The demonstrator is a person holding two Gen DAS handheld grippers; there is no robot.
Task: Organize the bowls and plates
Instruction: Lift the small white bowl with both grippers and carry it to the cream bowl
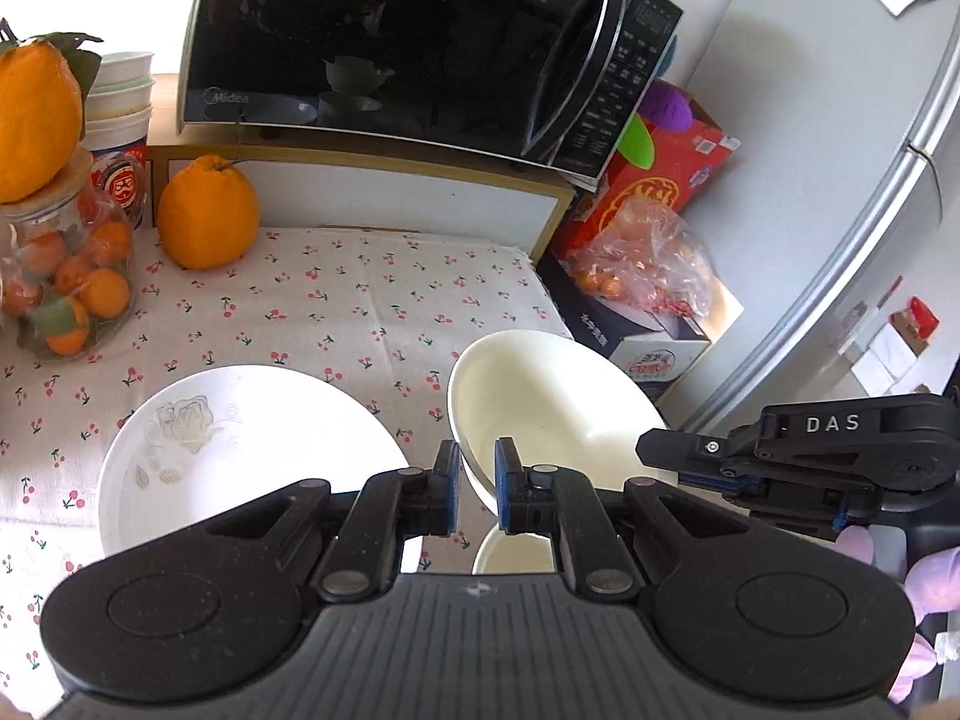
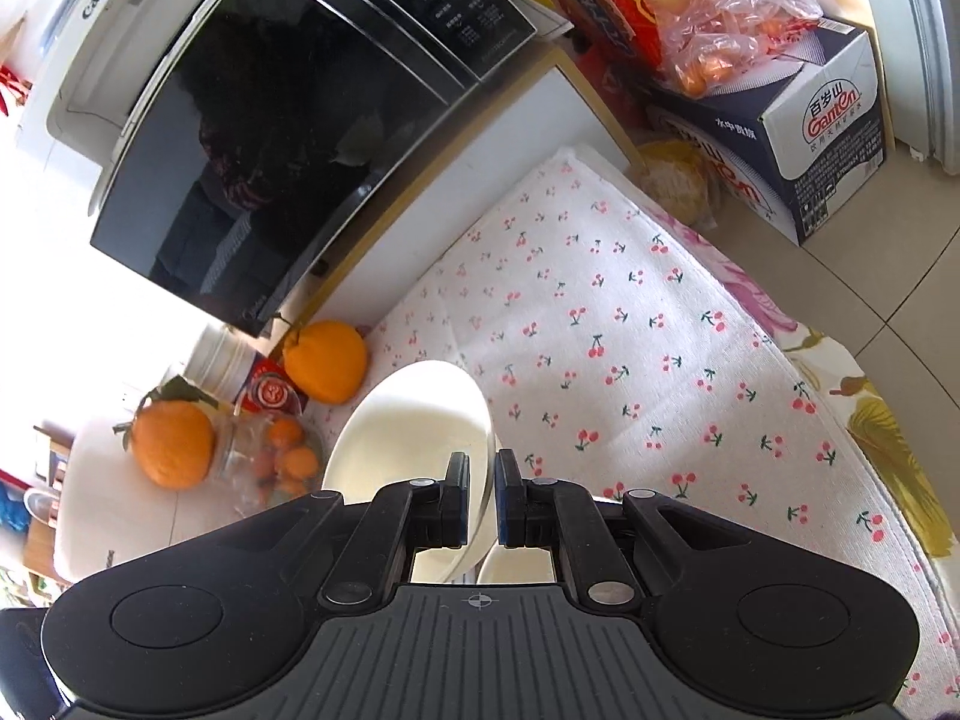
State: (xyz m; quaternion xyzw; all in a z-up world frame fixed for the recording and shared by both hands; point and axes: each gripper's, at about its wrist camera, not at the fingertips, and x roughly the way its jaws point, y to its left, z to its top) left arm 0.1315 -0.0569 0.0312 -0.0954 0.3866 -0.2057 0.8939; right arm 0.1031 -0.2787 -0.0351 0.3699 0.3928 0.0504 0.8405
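A white plate (image 1: pixel 240 450) with a faint floral print lies on the cherry-print cloth (image 1: pixel 360 312). Right of it, a plain white bowl (image 1: pixel 552 408) hangs tilted, left gripper (image 1: pixel 478 486) and right gripper (image 2: pixel 480 495) each clamped on its rim

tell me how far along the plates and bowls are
Nothing looks finished yet. In hand: the left gripper and the right gripper are both clamped on the rim of the same white bowl, held tilted above the cherry-print cloth. The flowered plate lies alone on the cloth. Left to do: set the bowl down where it belongs, probably with the plate; its final spot isn't shown.
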